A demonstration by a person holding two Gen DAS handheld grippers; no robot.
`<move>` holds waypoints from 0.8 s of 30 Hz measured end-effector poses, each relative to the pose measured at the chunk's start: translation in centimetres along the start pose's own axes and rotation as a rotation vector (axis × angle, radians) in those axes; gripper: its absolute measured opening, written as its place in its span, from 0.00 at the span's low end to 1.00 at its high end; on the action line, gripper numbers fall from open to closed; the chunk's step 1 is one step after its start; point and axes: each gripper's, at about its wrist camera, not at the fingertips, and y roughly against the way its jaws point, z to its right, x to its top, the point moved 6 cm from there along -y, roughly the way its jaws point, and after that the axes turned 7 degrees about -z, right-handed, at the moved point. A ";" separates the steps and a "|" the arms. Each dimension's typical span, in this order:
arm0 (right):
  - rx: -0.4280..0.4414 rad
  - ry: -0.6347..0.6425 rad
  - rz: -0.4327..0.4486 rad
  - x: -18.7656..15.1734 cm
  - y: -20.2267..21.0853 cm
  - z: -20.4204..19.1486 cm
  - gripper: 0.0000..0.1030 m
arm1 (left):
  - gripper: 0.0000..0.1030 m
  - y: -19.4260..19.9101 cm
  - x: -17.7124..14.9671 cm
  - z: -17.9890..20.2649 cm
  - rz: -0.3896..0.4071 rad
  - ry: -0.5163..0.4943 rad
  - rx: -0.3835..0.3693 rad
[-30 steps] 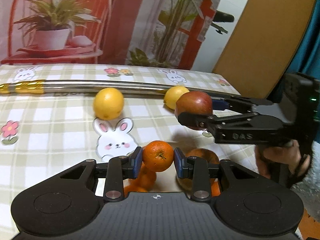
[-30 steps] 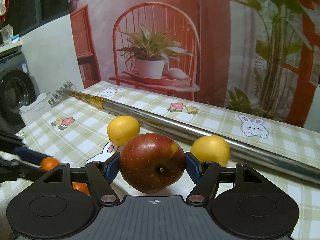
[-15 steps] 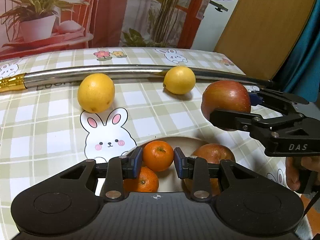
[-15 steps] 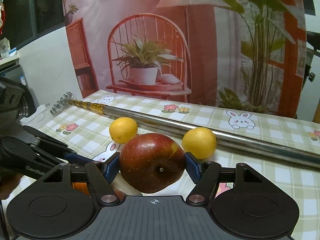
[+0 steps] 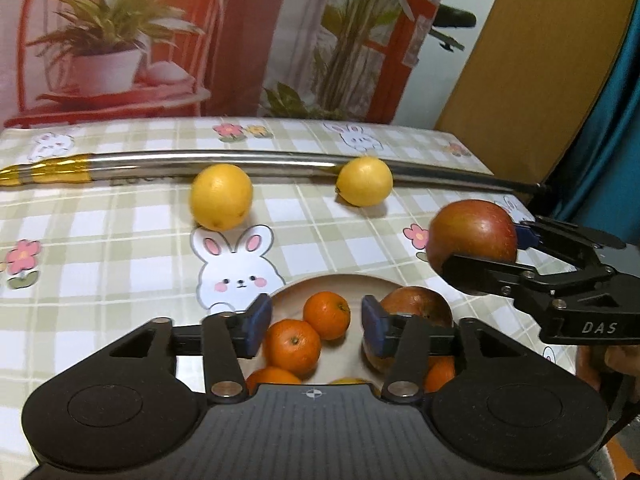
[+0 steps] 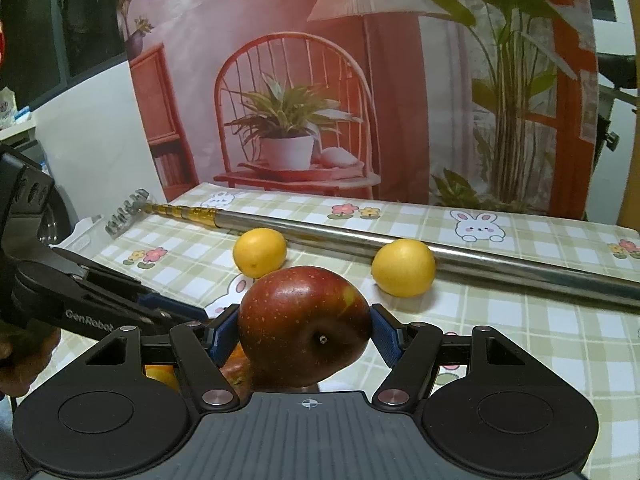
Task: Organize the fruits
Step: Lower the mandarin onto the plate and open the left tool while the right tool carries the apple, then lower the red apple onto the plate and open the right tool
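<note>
Your left hand-held gripper [image 5: 316,325] has just been opening; the dimpled mandarin [image 5: 327,315] it pinched a second ago now lies free in the smooth pale bowl [image 5: 288,294], between parted pads. Your right hand-held gripper [image 6: 304,332] clamps a glossy speckled red apple [image 6: 304,322], apparently above the bowl's right rim. Beyond the bowl, two round lemons [image 5: 221,196] rest on the checked counter [image 5: 100,264].

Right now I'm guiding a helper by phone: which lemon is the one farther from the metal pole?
Find the long metal pole lying across the checked tablecloth. Two lemons sit on its near side; take the left lemon, just above the big rabbit print. Unlike the right lemon, it is not against the pole.
</note>
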 end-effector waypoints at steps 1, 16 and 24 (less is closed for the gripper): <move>-0.001 -0.002 0.003 0.0 0.3 -0.2 0.62 | 0.54 0.5 -0.2 0.0 0.007 0.004 0.007; -0.016 0.030 -0.047 -4.1 4.1 -5.2 0.62 | 0.65 7.5 -4.1 -0.2 0.101 0.074 0.157; 0.001 0.077 -0.167 -6.5 2.9 -8.6 0.62 | 0.71 9.4 -6.0 0.2 0.138 0.091 0.182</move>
